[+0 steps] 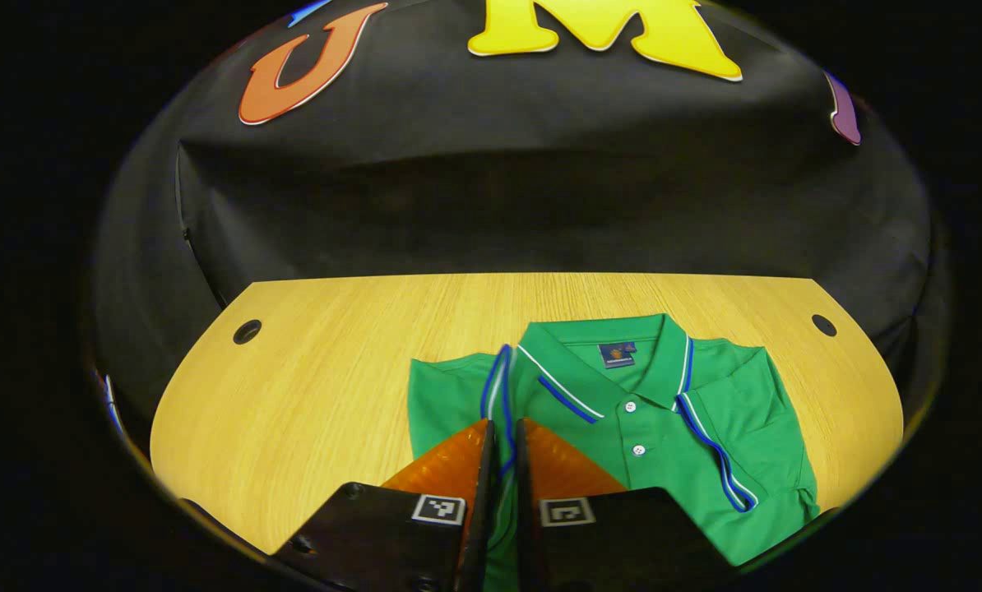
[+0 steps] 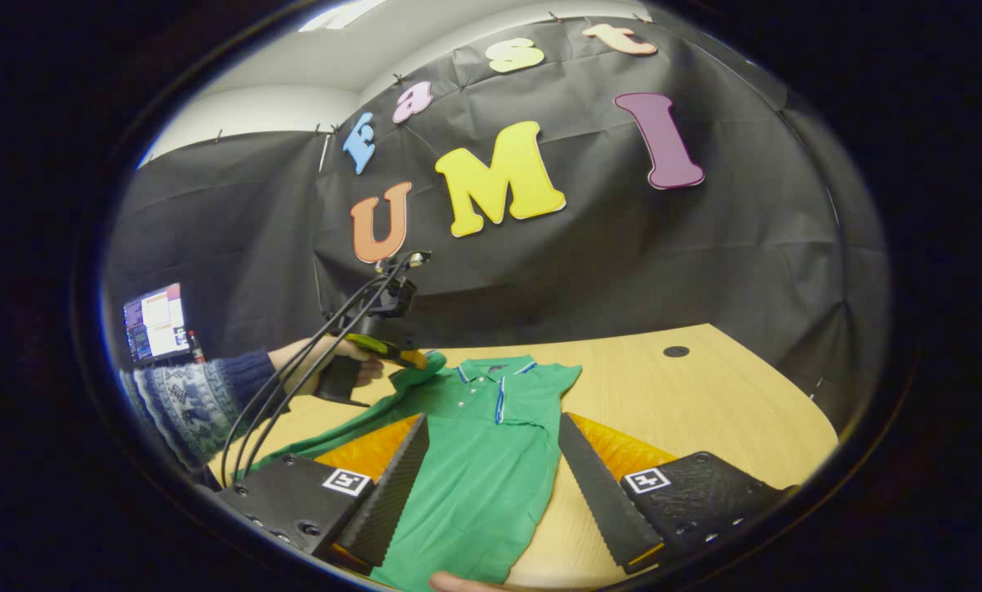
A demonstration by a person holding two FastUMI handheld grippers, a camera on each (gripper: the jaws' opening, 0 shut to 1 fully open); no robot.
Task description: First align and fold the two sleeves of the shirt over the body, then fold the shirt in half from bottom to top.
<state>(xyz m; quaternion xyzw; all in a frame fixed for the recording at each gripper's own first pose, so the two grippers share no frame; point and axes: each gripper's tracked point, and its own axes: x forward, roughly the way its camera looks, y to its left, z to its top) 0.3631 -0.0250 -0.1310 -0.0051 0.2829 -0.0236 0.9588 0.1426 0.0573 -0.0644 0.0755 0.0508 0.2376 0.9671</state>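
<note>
Fingers of the left gripper (image 1: 503, 460), low in the centre of the left gripper view, are pressing almost together with a strip of green cloth and blue-and-white trim running between them, so it is pinching the left sleeve (image 1: 499, 386) of the shirt (image 1: 664, 427). In the right gripper view that same gripper (image 2: 413, 359) is showing at middle left, held in a hand (image 2: 326, 362), lifting the sleeve just above the table (image 1: 335, 353). The right gripper (image 2: 491, 469), at the bottom of the right gripper view, is standing wide, its fingers (image 2: 396, 485) spread to either side of the shirt's lower body and gripping nothing.

The shirt is lying on the table with its collar (image 1: 602, 362) toward the booth wall, its body running down the middle of the right gripper view. The other sleeve (image 1: 738, 419) is looking already laid over the body at the right of the left gripper view.

The fabric is likely light, soft and limp, so it will probably sag and drag wherever it is unsupported. The banded sleeve edge, and later the hem corners, are seeming the firmest places to take hold.

The hem is being cut off at the lower edge of both views. How much cloth is sitting between the left fingers is being hidden by the fingers themselves.
</note>
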